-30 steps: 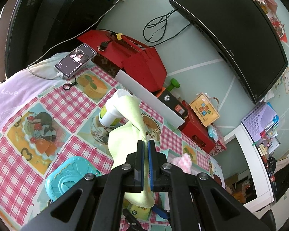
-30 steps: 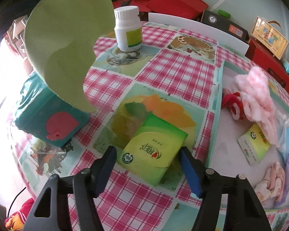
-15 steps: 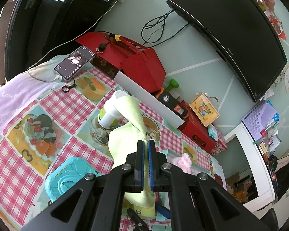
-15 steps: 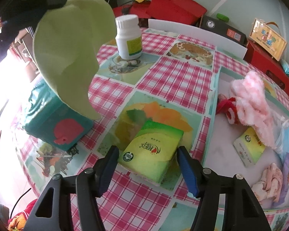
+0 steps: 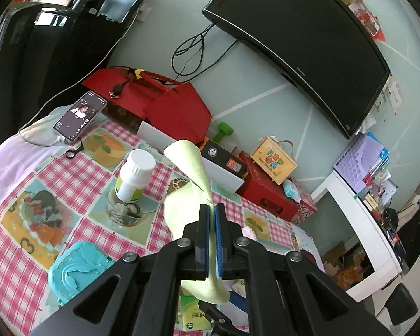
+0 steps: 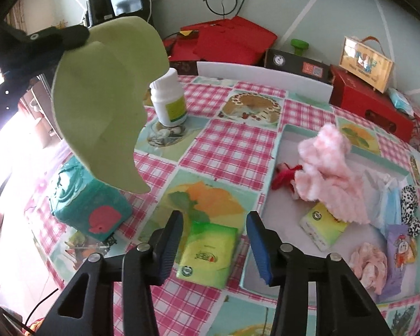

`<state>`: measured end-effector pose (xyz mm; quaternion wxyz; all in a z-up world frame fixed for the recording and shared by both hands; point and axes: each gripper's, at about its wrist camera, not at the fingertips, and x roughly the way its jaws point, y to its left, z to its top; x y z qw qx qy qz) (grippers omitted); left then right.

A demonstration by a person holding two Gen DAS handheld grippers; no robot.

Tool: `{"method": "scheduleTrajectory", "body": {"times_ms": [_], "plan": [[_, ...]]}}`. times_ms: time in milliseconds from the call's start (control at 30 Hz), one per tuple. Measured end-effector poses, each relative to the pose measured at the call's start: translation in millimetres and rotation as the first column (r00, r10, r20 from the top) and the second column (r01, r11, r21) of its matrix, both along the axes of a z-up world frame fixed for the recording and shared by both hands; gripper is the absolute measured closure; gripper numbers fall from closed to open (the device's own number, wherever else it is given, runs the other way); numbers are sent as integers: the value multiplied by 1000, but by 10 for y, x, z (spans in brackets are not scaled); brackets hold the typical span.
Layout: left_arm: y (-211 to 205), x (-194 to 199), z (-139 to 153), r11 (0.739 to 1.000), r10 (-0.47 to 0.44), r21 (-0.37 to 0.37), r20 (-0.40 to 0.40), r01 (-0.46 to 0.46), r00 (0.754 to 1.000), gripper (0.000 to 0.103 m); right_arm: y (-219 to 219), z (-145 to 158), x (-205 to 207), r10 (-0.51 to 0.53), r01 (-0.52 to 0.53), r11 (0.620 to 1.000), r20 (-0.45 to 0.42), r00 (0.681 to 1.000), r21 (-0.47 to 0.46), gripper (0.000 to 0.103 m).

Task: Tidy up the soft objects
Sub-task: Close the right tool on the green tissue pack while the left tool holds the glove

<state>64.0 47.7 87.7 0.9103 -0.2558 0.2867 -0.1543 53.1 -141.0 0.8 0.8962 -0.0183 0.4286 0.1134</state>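
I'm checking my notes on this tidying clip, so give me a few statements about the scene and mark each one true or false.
1. The left gripper is shut on the light green cloth. True.
2. The green tissue pack lies inside the tray. False: it lies on the checked tablecloth, between the right gripper's fingers, beside the tray.
3. The white bottle stands upright on the table. True.
4. The fluffy pink item hangs from the right gripper. False: it rests in the tray; the right gripper's jaws, which have just been closing, do not visibly press on the pack.
5. The teal box sits under the hanging cloth. True.
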Motion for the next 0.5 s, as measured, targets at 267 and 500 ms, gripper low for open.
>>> {"method": "scheduleTrajectory", "body": {"times_ms": [267,500], "plan": [[45,65,-139,1000,27,0,-76,-27,997,100,32,-205,25,17,-19,999,-72,997,-31,41],[68,59,-171,999,31,-7,-89,-32,996,100,166,-288,1,46,-53,995,-77,996,-89,32]]}}
